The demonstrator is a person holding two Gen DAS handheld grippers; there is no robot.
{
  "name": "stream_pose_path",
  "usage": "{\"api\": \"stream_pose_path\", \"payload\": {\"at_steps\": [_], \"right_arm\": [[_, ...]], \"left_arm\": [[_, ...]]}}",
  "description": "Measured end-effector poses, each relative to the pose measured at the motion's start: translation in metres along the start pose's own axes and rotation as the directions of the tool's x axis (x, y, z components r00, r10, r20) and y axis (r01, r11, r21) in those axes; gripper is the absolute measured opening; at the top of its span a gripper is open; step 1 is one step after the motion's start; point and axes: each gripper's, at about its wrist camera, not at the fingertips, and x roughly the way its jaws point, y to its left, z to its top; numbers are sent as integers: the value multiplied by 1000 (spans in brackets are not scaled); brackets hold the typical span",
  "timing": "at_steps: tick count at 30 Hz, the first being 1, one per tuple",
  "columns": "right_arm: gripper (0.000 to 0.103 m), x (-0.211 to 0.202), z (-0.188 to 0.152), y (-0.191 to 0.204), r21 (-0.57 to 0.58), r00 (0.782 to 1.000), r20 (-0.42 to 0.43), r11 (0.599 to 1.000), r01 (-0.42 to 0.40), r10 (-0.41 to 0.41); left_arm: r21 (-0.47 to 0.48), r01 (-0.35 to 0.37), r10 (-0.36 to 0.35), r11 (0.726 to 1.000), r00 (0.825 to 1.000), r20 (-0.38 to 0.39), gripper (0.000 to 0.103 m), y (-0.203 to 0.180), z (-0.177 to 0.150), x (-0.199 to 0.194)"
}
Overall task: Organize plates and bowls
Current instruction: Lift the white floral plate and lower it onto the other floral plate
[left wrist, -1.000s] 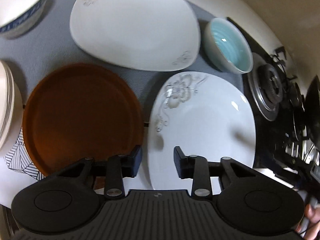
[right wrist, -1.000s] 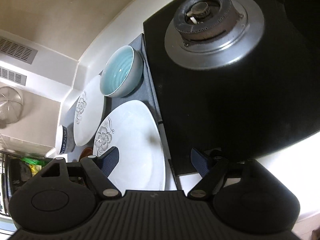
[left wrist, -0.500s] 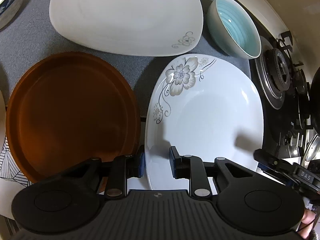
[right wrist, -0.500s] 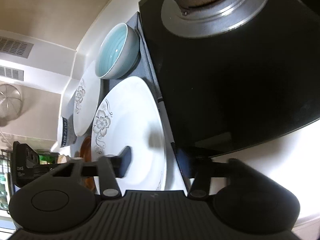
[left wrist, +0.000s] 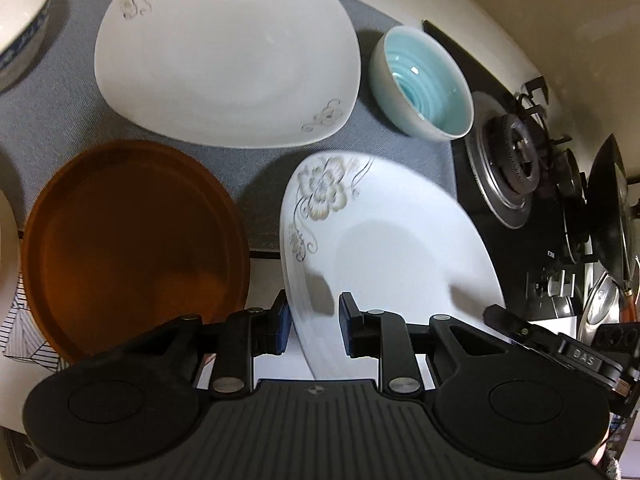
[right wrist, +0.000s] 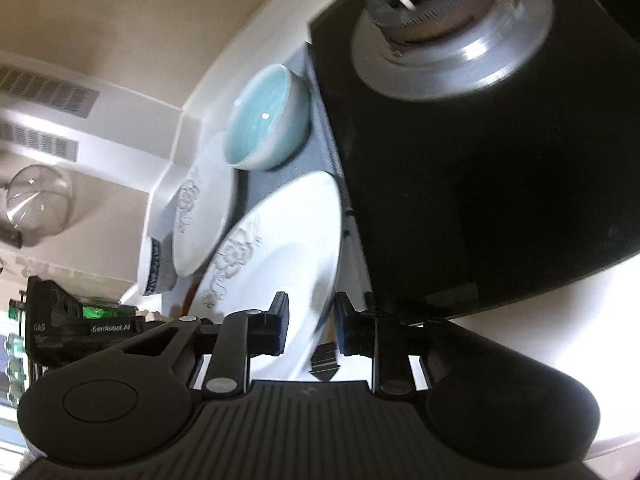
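Observation:
A white flowered plate point(left wrist: 392, 248) is held at its near rim by my left gripper point(left wrist: 313, 328), fingers on either side of the edge. My right gripper point(right wrist: 310, 324) clamps the same plate point(right wrist: 280, 256) at its right rim. The plate is tilted, lifted off the grey mat point(left wrist: 60, 92). A second white flowered plate point(left wrist: 228, 52) lies on the mat behind it. A brown round plate point(left wrist: 132, 236) lies to the left. A light blue bowl point(left wrist: 424, 80) stands at the back right, also in the right wrist view point(right wrist: 264, 116).
A blue-rimmed white bowl point(left wrist: 20, 20) stands at the far left. A black gas hob with a burner point(left wrist: 512, 152) lies right of the mat, with a dark pan point(left wrist: 608, 208) on it. A white plate edge point(left wrist: 6, 240) shows at the left.
Both grippers have closed onto the near flowered plate's rim. The plate has risen and tilted off the mat, away from the brown plate.

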Motion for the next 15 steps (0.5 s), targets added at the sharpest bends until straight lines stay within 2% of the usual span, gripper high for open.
{"api": "stream_pose_path", "payload": {"at_steps": [6, 10, 15], "right_arm": [[27, -16, 0, 20, -43, 1000, 17, 999, -8, 9], [27, -22, -1, 29, -30, 1000, 27, 999, -14, 15], [27, -21, 1, 54, -66, 999, 32, 997, -38, 40]], "left_arm": [[-16, 15, -15, 1000, 1000, 17, 26, 1, -7, -19], [-56, 35, -34, 998, 999, 17, 26, 6, -7, -31], [-70, 37, -31, 997, 995, 95, 26, 10, -8, -67]]}}
